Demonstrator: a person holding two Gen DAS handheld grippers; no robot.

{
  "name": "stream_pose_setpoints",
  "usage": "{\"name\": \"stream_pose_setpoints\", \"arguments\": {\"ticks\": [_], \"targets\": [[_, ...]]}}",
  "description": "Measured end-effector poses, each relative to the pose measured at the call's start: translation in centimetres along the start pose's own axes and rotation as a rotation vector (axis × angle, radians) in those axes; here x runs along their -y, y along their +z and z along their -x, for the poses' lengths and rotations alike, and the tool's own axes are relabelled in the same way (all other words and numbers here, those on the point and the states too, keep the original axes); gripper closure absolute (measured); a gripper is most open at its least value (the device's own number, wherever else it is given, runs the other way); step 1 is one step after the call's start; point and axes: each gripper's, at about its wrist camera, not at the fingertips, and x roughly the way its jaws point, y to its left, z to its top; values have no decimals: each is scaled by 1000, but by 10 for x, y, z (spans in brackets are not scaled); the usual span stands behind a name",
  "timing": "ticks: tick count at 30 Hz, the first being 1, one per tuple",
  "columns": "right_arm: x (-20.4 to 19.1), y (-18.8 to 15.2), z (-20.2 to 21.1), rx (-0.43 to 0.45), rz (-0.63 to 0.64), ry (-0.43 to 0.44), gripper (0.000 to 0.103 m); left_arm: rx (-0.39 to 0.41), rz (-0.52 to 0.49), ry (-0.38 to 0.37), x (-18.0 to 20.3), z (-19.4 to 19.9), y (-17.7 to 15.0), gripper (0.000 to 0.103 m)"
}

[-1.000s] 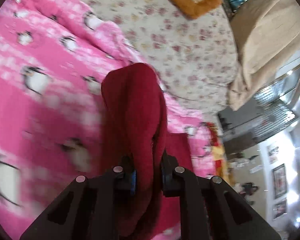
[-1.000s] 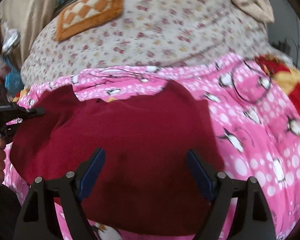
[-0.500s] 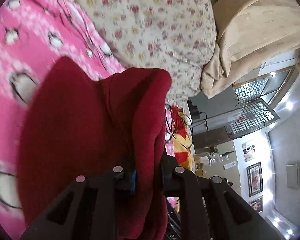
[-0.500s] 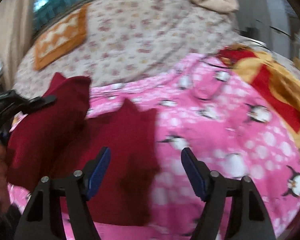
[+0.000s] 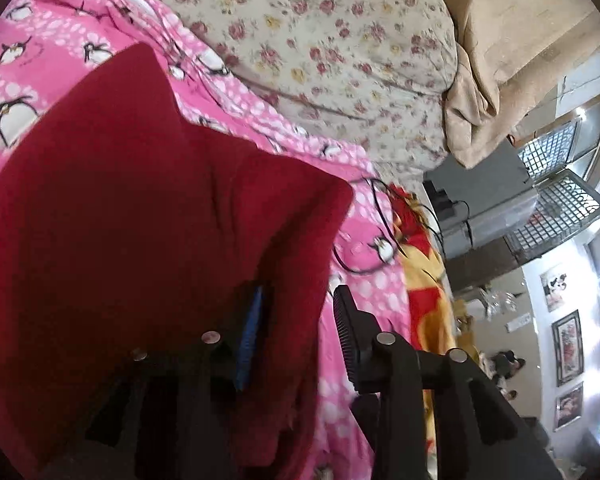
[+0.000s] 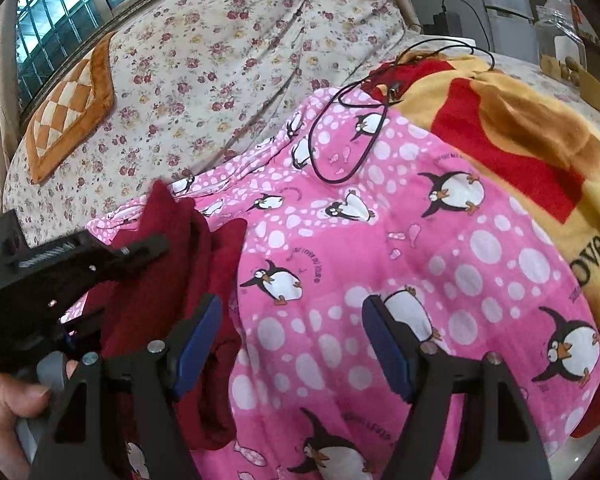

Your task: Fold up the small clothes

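Observation:
A dark red garment (image 5: 140, 220) lies bunched and doubled over on the pink penguin blanket (image 5: 40, 60). My left gripper (image 5: 298, 332) is low over its right edge and its jaws are opening. A fold of the red cloth still hangs between them against the blue left pad (image 5: 252, 332), while the right pad stands apart from it. In the right wrist view the red garment (image 6: 172, 280) sits at the left, under the left tool's black body (image 6: 40, 276), which a hand (image 6: 8, 404) holds. My right gripper (image 6: 290, 336) is open above bare pink blanket (image 6: 420, 240), just right of the garment.
A black cable (image 6: 340, 152) loops on the blanket's far part. A yellow and red blanket (image 6: 520, 132) lies to the right. Behind is a floral sheet (image 6: 220, 60) with an orange checked cushion (image 6: 72, 96). A beige cloth (image 5: 520, 40) is heaped at the far right.
My left gripper carried the garment's edge across to the right, doubling it over, and its jaws have parted. My right gripper slid right, off the garment onto the blanket.

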Motion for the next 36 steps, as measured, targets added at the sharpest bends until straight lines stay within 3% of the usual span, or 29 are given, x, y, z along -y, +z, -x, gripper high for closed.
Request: {"name": "stream_pose_setpoints", "arguments": {"ticks": [4,6,9,10,11,12,15,17,20,22,26,28,33,36], "targets": [[0,3,7,33,-5,-3,26,-45,-50,-61,9,25,1,79],[-2,3,12,50,5,-1,27,-36,-127,-18,8,43,5,79],[-14,3,22,90,73,12,36,6,-271,111,-6,64,10,79],[-23,2,25,107,123,38,45,-37,-303,172,-19,61,11,85],[-30,1,29,116,155,71,58,-57,-303,194,-28,58,10,103],[-42,-1,33,126,211,134,62,-57,-300,216,-38,59,9,103],[-81,-14,43,153,386,249,71,-17,-255,182,-52,71,1,103],[-106,-26,49,172,503,305,71,5,-275,179,-48,77,-7,103],[-129,-32,40,165,575,301,71,14,-305,163,-47,79,-15,103],[-136,-29,25,116,575,290,72,13,-276,142,-52,78,-14,103],[-118,-25,-12,-53,497,171,90,0,-250,109,-57,79,-15,103],[-102,-31,-10,-96,470,133,94,-10,-248,96,-59,78,-16,103],[-79,-42,-8,-158,433,146,96,-15,-227,82,-65,75,-17,103],[-74,-33,-1,-117,383,202,96,-19,-223,88,-62,77,-14,103]]}}
